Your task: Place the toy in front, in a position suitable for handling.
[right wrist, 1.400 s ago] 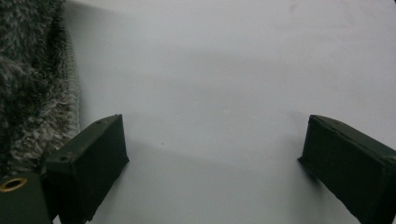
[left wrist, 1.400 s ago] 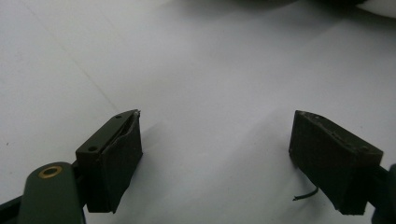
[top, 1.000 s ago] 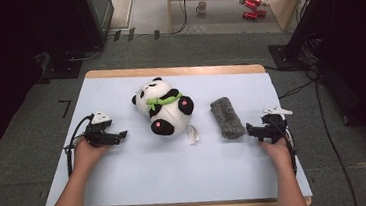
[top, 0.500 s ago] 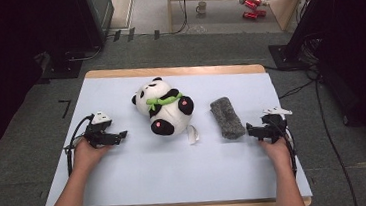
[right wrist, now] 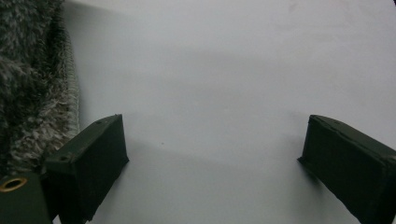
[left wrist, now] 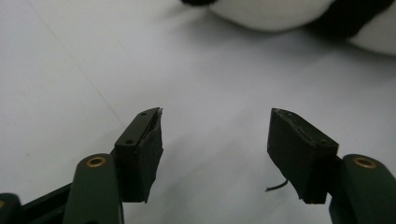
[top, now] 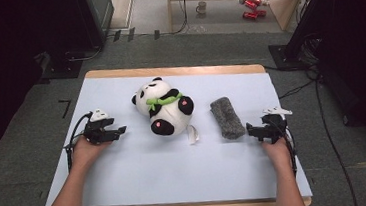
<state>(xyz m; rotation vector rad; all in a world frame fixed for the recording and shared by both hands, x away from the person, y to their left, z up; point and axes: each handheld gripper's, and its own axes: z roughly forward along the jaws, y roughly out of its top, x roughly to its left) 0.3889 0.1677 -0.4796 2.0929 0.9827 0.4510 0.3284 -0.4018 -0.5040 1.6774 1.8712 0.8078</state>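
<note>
A black-and-white plush panda (top: 164, 107) with a green scarf lies on its back at the middle of the pale blue table (top: 177, 178). A small white tag (top: 192, 135) lies at its lower right. My left gripper (top: 122, 132) rests on the table left of the panda and points at it. Its jaws have just been closing and stand open with nothing between them (left wrist: 217, 121); the panda (left wrist: 280, 11) lies beyond them. A grey fuzzy cloth (top: 226, 117) lies right of the panda. My right gripper (top: 248, 130) is open just right of the cloth (right wrist: 28, 70), empty (right wrist: 217, 123).
The table has a wooden rim along its far edge (top: 168, 71). On the floor beyond stand a mug (top: 202, 6) and red items (top: 250, 7). Dark equipment stands at both sides, and cables trail on the floor at the right (top: 323, 121).
</note>
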